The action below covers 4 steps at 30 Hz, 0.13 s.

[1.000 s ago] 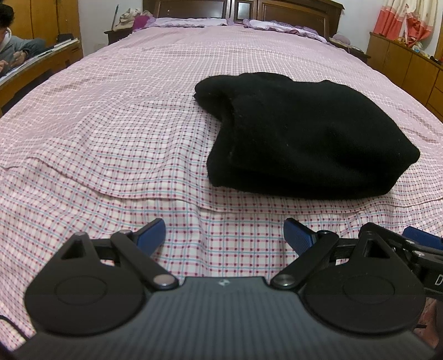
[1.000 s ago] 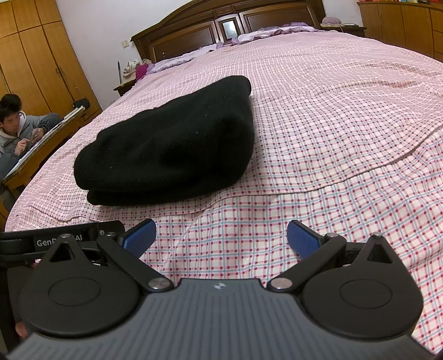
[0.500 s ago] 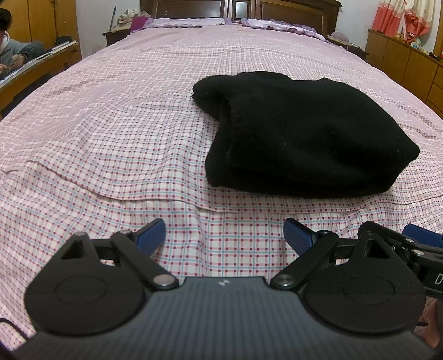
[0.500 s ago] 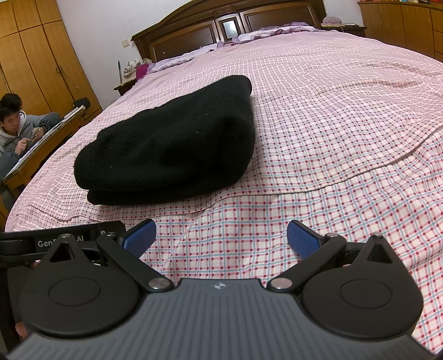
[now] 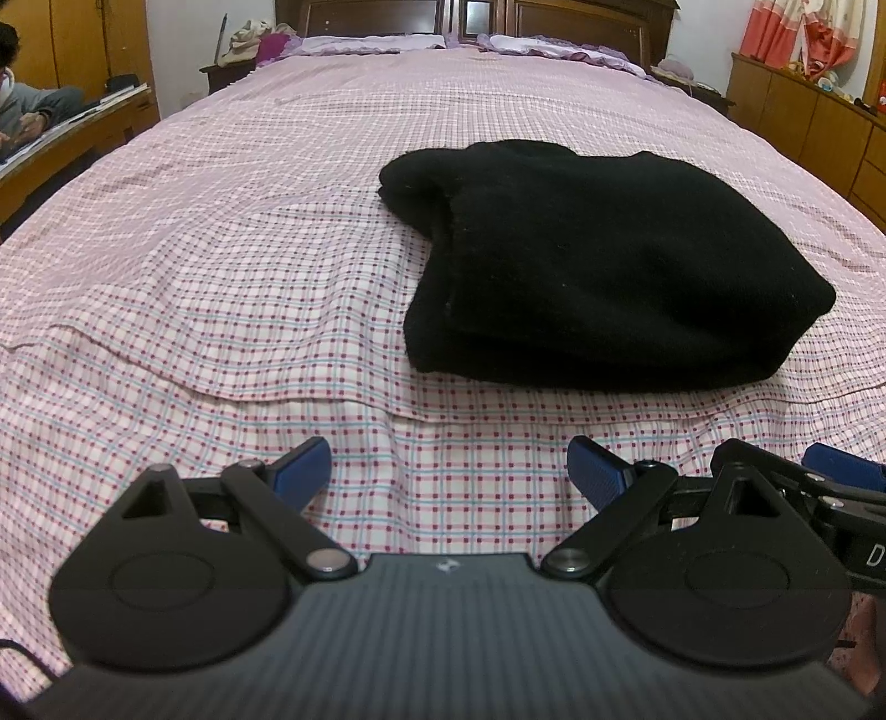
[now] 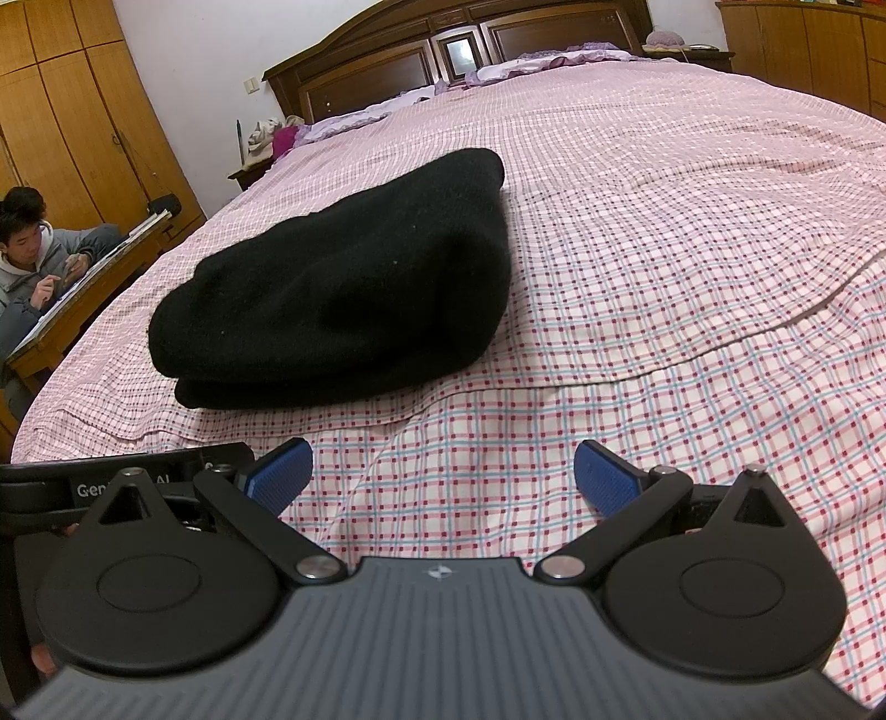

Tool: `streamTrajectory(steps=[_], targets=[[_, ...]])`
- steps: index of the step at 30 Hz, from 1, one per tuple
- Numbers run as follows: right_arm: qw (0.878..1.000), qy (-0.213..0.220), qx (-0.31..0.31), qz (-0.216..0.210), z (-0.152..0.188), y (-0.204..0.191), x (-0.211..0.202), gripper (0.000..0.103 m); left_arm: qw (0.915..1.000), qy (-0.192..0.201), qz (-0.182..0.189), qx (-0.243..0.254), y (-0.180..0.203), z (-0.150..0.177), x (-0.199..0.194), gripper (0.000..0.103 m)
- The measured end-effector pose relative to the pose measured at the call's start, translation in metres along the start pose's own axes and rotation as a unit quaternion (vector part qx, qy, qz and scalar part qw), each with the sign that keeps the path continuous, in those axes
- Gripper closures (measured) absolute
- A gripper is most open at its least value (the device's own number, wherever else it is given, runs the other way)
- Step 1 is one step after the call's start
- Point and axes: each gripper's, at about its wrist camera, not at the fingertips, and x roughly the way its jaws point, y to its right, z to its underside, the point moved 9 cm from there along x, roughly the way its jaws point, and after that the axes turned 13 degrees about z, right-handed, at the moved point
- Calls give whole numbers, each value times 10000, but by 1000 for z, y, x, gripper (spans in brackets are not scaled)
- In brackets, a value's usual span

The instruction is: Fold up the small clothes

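A black knitted garment (image 5: 598, 266) lies folded in a thick stack on the pink checked bedspread (image 5: 221, 266). In the left wrist view it sits ahead and to the right of my left gripper (image 5: 448, 471), which stands open with nothing between its blue fingertips. In the right wrist view the same folded garment (image 6: 343, 288) lies ahead and to the left of my right gripper (image 6: 443, 471), also open and empty. Both grippers hover low near the bed's front edge, apart from the garment. The right gripper's edge shows at the far right of the left wrist view.
A dark wooden headboard (image 6: 454, 50) and purple pillows (image 5: 376, 44) stand at the far end of the bed. A person (image 6: 39, 249) sits at a wooden desk (image 6: 83, 299) on the left. Wooden cabinets (image 5: 803, 127) line the right side.
Both grippers have stayed open and nearly still. The left wrist view has shifted slightly; the garment has not moved.
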Motion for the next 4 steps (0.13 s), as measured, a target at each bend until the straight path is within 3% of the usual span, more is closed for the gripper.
streamTrajectory(steps=[4], targets=[[10000, -2, 0, -1, 0, 0, 0, 0, 10000, 0, 2, -1, 0, 0, 0, 9]])
